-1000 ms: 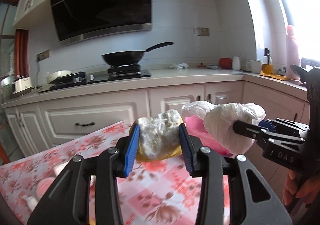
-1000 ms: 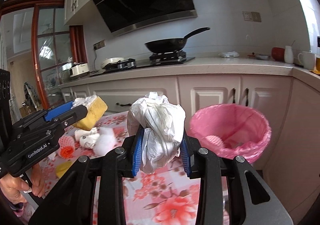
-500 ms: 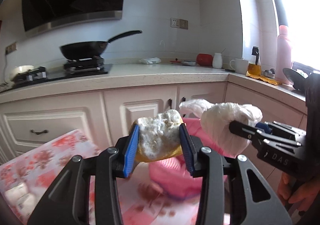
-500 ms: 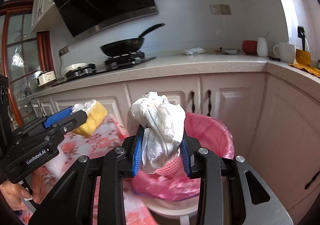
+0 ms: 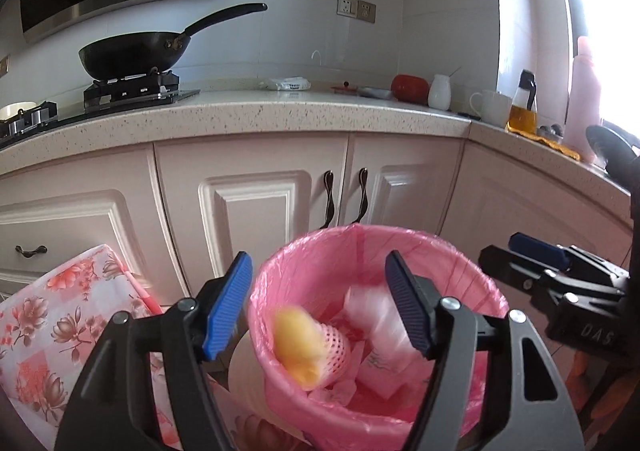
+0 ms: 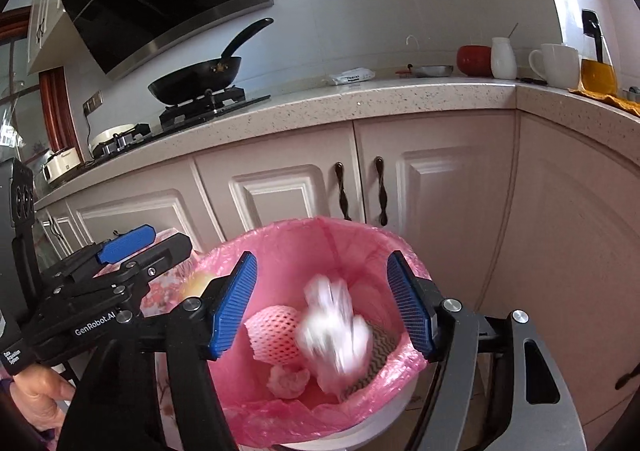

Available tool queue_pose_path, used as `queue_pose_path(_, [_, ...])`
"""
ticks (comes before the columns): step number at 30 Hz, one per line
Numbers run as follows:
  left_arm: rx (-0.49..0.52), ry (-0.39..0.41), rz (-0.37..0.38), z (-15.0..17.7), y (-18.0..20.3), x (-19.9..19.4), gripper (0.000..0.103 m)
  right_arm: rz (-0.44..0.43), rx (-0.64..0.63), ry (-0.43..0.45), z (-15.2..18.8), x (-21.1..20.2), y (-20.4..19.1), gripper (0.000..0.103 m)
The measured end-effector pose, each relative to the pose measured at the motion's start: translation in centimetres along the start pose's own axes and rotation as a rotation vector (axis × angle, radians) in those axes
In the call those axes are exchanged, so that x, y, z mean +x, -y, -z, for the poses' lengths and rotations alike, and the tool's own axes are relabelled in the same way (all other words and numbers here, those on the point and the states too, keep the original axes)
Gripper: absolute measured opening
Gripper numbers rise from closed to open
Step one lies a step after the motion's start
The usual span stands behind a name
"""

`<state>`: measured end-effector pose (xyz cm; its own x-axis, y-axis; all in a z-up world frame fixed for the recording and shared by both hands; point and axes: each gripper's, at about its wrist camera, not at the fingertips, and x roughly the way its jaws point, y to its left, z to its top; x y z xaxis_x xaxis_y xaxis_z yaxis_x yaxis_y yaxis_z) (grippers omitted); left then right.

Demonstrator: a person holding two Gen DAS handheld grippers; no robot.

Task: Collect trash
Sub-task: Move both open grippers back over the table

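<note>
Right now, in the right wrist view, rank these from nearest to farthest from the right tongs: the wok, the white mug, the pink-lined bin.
1. The pink-lined bin, directly below the open right tongs.
2. The white mug, on the counter, upper right.
3. The wok, on the stove, upper left; it looks farther back than the mug.

A pink plastic-lined round bin (image 5: 472, 271) holds a blurred yellow sponge (image 5: 298, 347), a pink foam net sleeve (image 6: 274, 335) and crumpled white plastic (image 6: 334, 335). Beside it lies a floral pink-and-white tablecloth (image 5: 52, 315); the speckled beige bench (image 6: 360, 99) carries a black wok (image 5: 132, 55).
</note>
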<state>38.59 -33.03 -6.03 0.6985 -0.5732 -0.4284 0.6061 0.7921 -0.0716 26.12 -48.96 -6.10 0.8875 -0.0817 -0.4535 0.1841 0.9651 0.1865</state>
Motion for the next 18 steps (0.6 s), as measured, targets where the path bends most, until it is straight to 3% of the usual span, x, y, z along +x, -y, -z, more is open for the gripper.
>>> queue_pose_path(5, [-0.011, -0.009, -0.01, 0.8, -0.4, -1.2, 0.077, -0.004, 0.02, 0.004, 0.6, -1.5, 0.3, 0.065])
queue_pose_path(10, [-0.016, 0.02, -0.08, 1.9, -0.7, -5.0, 0.098, -0.025, 0.029, 0.017, 1.2, -4.2, -0.7, 0.065])
queue_pose_path(14, [-0.023, 0.022, -0.163, 3.4, -1.8, -9.3, 0.098, -0.053, 0.039, 0.019, 2.0, -6.2, -2.3, 0.068])
queue_pose_path(18, [-0.045, 0.033, -0.198, 5.3, -2.8, -14.0, 0.098, -0.094, 0.047, 0.009, 3.2, -7.9, -4.7, 0.072])
